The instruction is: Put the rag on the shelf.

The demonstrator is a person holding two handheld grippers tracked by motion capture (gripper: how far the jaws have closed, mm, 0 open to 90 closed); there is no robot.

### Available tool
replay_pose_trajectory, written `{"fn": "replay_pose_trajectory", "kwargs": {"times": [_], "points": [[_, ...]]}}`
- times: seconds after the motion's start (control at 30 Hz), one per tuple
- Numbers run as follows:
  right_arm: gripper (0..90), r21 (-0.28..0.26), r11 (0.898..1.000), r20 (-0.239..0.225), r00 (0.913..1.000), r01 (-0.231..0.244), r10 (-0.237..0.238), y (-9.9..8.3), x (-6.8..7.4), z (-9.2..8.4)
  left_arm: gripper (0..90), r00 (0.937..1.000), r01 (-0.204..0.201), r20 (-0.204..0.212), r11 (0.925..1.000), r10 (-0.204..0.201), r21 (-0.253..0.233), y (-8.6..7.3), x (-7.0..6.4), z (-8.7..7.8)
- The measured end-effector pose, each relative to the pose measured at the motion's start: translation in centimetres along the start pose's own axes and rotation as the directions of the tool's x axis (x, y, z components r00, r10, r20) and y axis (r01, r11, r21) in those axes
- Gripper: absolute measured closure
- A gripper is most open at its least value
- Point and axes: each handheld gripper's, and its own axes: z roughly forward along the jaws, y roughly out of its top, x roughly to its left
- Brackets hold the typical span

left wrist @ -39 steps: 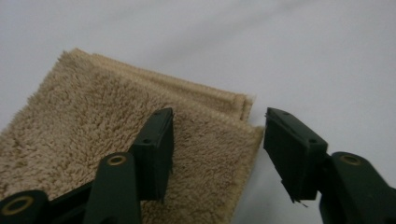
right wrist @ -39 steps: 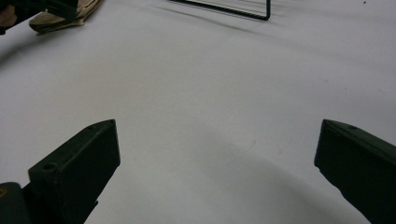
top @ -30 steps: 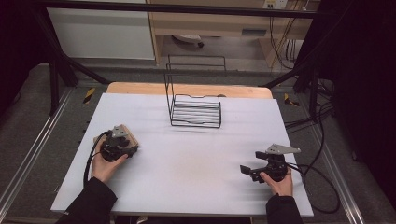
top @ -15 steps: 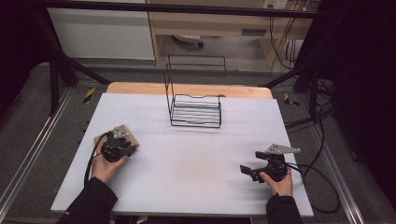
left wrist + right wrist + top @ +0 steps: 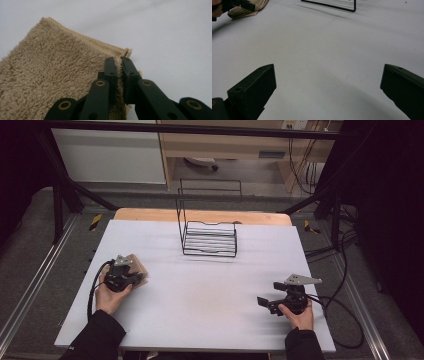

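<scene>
**Left jaws pinching the towel's edge**

Now my left gripper (image 5: 119, 65) has just been closing, and its 2 jaws pinch the near edge of the tan towel (image 5: 50, 75) between them; the left gripper view shows the fluffy pile squeezed in the thin gap, a detail the high view cannot give. From above, I see the left gripper (image 5: 131, 276) lying over the towel (image 5: 141, 271) at the left side of the white table (image 5: 200, 305), with the cloth mostly hidden under my hand. My right gripper (image 5: 263, 303) rests near the table's right front corner, well apart from the towel. The right gripper view shows its 2 jaws standing wide with bare table between them, and the towel (image 5: 249, 8) far off at the top left. The black wire rack (image 5: 209, 237) stands at the back middle; that view catches its lower bar (image 5: 329, 7).
</scene>
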Motion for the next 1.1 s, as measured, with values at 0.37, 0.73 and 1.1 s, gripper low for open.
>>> {"fn": "replay_pose_trajectory", "kwargs": {"times": [0.37,0.73,1.1], "points": [[0.7,0.001,1.000,0.002,1.0000,-0.002,0.002,0.0,0.0,-0.1,68.4,0.9981,-0.060,-0.017,0.9979,0.060,0.025,-0.3,-1.2,0.5],[0.6,0.001,1.000,0.002,1.0000,-0.002,0.002,0.0,0.0,-0.1,66.3,0.9940,-0.092,-0.055,0.9952,0.094,0.034,-0.3,-1.9,0.7],[0.6,-0.003,1.000,0.003,1.0000,-0.007,0.007,0.0,0.0,-0.2,76.3,0.9855,-0.130,-0.104,0.9903,0.134,0.049,-0.1,-2.3,0.9]]}}
